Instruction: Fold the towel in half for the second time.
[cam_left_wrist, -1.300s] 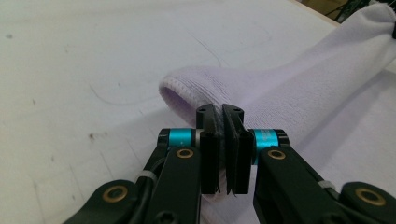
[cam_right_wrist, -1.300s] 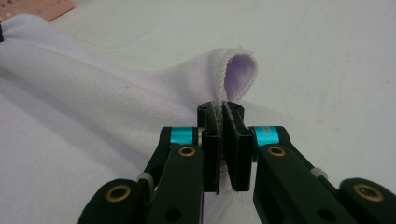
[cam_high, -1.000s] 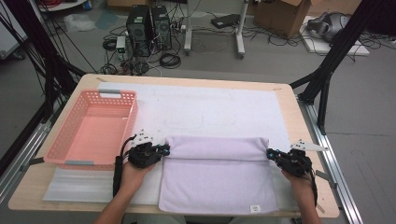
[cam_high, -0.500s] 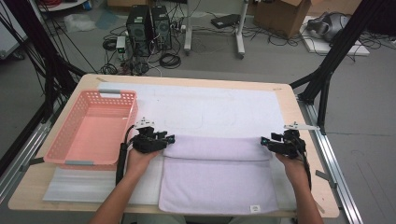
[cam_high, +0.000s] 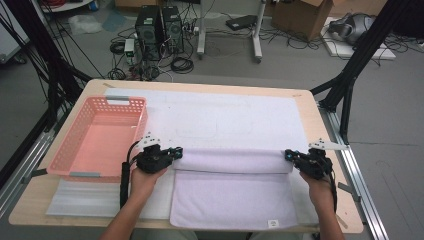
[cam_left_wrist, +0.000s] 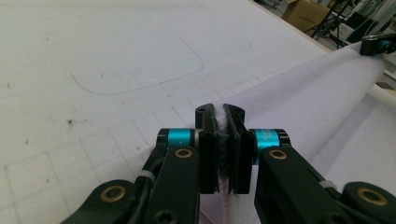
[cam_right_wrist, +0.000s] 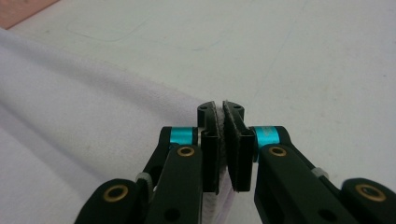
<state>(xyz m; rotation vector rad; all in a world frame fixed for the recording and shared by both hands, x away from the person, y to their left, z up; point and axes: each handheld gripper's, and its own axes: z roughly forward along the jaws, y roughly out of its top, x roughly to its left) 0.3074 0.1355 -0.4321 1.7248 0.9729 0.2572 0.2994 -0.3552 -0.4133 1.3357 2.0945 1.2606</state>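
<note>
- Item: lilac towel (cam_high: 232, 192), lying on the white mat (cam_high: 225, 117) at the near middle of the table (cam_high: 305, 107), partly folded; a raised band of cloth runs across it between my two grippers.
- Left gripper (cam_high: 176, 152): my jaws are pressed together on the left corner of the folded edge; in the left gripper view white pile shows squeezed between the pads (cam_left_wrist: 208, 154).
- Right gripper (cam_high: 288, 155): likewise closed, pinching the right corner; cloth sits in the slit between the pads (cam_right_wrist: 239, 154).
- Reason for the hold: I judge that gripping both corners at once keeps the edge taut and level, so the fold lands square on the layer below.
- Orientation: the held band's long axis runs left to right across the table; the flat lower layer reaches toward me, its small label (cam_high: 273, 223) near the front edge.
- Nearby: pink basket (cam_high: 65, 155), empty, just left of my left gripper, apart from the towel.
</note>
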